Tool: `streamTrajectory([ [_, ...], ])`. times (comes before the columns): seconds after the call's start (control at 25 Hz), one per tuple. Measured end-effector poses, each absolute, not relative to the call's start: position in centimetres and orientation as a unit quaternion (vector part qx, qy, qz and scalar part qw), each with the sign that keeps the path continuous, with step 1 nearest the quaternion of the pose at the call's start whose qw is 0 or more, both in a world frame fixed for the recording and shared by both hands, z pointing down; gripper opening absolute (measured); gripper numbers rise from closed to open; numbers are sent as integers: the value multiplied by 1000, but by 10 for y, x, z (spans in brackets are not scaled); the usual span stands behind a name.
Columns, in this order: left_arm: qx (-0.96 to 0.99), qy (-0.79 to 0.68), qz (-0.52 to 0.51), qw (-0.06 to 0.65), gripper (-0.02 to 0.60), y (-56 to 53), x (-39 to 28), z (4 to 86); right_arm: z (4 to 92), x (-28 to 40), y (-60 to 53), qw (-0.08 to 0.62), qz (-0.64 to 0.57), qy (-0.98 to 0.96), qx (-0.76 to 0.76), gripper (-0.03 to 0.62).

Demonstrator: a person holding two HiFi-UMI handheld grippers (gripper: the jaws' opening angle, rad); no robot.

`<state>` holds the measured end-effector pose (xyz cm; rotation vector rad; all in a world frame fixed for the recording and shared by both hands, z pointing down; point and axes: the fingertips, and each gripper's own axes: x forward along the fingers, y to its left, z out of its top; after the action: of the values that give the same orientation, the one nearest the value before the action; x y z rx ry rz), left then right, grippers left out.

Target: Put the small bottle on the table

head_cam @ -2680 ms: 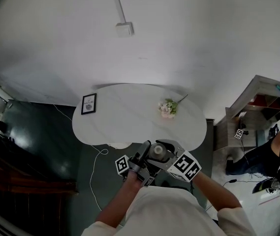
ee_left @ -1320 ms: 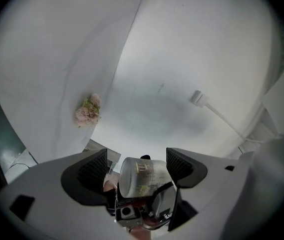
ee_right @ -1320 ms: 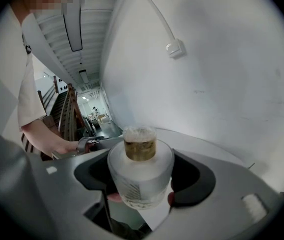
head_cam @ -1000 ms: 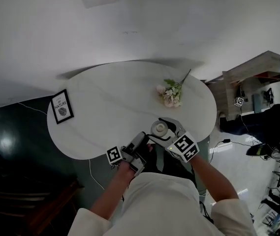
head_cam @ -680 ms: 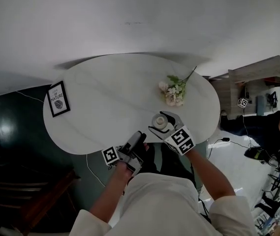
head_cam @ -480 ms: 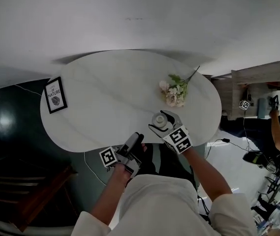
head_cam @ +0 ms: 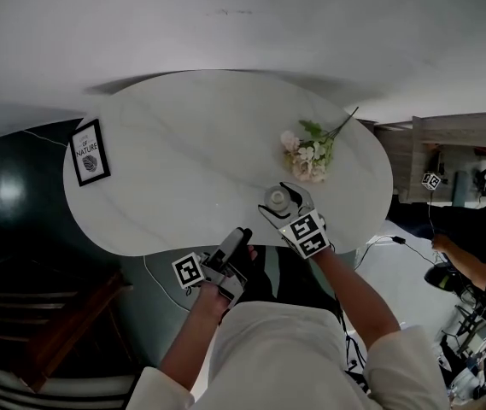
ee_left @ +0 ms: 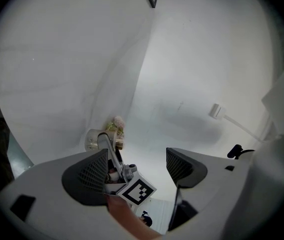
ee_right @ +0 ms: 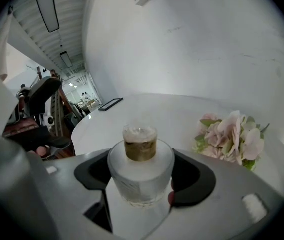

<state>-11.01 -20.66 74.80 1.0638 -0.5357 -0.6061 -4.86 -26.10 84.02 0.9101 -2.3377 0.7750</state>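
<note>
The small bottle [ee_right: 140, 145] is clamped in the right gripper [ee_right: 142, 179], with the jaws pressed against both sides of its frosted body. It is held upright, its brownish neck and pale cap showing above the jaws. In the head view it is seen over the near edge of the white oval desk [head_cam: 191, 143], just beside the pink flowers [head_cam: 311, 155] lying there. Whether its base is touching the desk cannot be told.

The left gripper [ee_left: 137, 166] is held off the desk, just past its near edge, and is pointed towards the bottle. Its jaws are spread wide apart and nothing is gripped between them; only the right gripper's marker cube [ee_left: 138, 190] is seen beyond the gap. A framed picture [head_cam: 88, 152] is propped at the desk's far left edge, well apart from the bottle.
</note>
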Motion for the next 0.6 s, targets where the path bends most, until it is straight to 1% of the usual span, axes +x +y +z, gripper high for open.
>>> streamTrajectory([
  [0.6,491,-261,-288,779,356,-205,-120,761,857,-52,-263,257,265,-862,347,347],
])
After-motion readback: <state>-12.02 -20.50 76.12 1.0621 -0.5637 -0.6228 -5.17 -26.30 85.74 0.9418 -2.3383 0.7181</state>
